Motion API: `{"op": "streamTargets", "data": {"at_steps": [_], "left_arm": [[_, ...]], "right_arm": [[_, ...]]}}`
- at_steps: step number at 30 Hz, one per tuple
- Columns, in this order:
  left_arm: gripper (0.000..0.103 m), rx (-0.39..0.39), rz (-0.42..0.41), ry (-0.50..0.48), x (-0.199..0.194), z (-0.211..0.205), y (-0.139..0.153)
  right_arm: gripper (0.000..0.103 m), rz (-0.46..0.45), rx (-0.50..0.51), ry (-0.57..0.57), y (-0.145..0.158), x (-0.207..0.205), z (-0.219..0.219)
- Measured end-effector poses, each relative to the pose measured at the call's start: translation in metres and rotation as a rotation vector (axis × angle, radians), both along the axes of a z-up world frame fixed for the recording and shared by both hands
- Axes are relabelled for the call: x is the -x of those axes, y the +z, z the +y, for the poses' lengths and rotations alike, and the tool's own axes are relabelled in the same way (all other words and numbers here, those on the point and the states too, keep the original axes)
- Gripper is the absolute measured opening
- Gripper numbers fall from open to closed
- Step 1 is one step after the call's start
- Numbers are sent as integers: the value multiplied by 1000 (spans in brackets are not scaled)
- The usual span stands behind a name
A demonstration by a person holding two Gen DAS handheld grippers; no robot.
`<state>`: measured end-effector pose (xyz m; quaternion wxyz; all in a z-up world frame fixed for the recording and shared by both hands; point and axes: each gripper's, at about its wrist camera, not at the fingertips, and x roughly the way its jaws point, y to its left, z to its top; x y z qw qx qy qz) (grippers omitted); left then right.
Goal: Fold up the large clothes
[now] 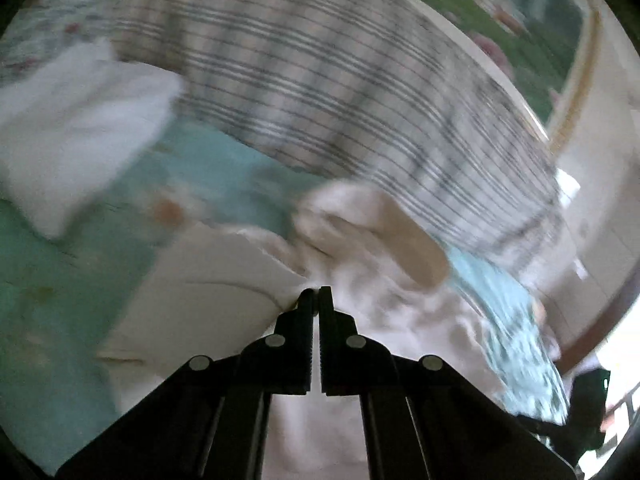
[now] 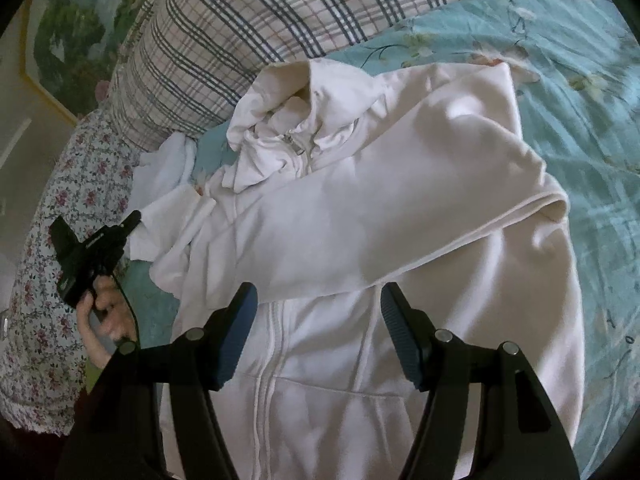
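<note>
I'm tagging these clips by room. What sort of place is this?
Most likely a bedroom: a white zip hoodie lies on a teal floral bedsheet, a plaid pillow sits behind it, and a framed picture hangs on the wall.

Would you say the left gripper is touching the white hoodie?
Touching: in the left wrist view, the left gripper is shut on a fold of the white hoodie.

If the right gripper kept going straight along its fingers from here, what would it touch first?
Most likely the folded-over sleeve of the white zip hoodie, which lies right ahead of the open right gripper; depth is hard to judge.
</note>
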<state>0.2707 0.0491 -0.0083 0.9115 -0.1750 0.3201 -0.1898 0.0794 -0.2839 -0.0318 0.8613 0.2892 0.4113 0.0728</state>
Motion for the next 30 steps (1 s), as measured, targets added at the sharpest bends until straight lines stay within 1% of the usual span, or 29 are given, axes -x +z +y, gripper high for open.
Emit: {"op": "streamTargets", "data": {"at_steps": [3, 4, 5, 7, 9, 11, 13, 15, 17, 20, 22, 23, 24, 26, 28, 29, 30], "left_arm": [[0, -15, 33, -127, 4, -64, -16], [0, -24, 41, -159, 8, -80, -21], [0, -47, 53, -206, 10, -104, -30], [0, -68, 81, -270, 14, -134, -45], [0, -94, 126, -334, 13, -162, -64], [0, -130, 171, -377, 12, -177, -81], [0, -157, 211, -394, 14, -181, -95], [3, -147, 227, -408, 22, -173, -97], [7, -137, 218, -413, 36, -156, -93], [10, -141, 207, -369, 58, -117, -83], [14, -155, 209, -305, 68, -87, -81], [17, -170, 216, -254, 71, -69, -82], [18, -191, 233, -195, 72, -50, -85], [18, -214, 272, -107, 69, -22, -94], [17, -193, 326, -34, 63, 8, -107], [13, -175, 336, -19, 62, 17, -111], [12, -148, 337, -8, 60, 25, -112]], "right_arm": [[66, -4, -1, -29, 1, 6, -12], [66, -5, -2, -39, 0, 8, -16], [66, -5, -4, -51, 0, 10, -20], [66, -2, -6, -69, -1, 11, -27], [66, 3, -7, -82, -3, 11, -33], [66, 9, -4, -88, -5, 8, -35], [66, 14, 3, -83, -6, 3, -35], [66, 22, 6, -71, -7, -2, -31], [66, 26, 18, -42, -7, -11, -23], [66, 21, 56, 12, -5, -25, -3], [66, 18, 85, 61, -4, -36, 14], [67, 15, 105, 93, -4, -42, 25], [70, 10, 129, 130, -4, -49, 39], [76, 9, 187, 198, -6, -62, 63], [77, 62, 250, 244, -17, -78, 86], [77, 85, 242, 248, -23, -83, 91], [77, 98, 213, 247, -28, -87, 93]]}}
